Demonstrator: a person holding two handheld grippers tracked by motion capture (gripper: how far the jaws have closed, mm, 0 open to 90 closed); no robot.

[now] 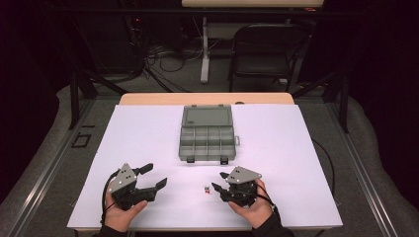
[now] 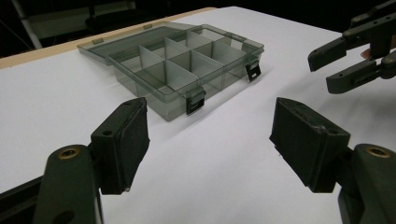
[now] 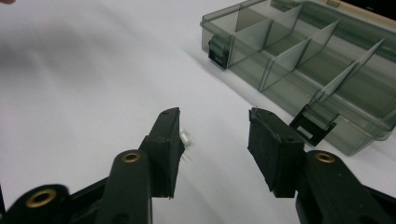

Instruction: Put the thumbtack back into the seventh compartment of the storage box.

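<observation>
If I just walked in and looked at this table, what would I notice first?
Probably the see-through grey box with its lid open, in the middle of the white sheet; its little compartments look empty. Next, the two black hand-held grippers at the near edge: the left hand-held gripper with jaws wide apart, and the right hand-held gripper reaching for tiny parts lying between the two, one white with a bit of red.

No text, label or number is readable.
</observation>
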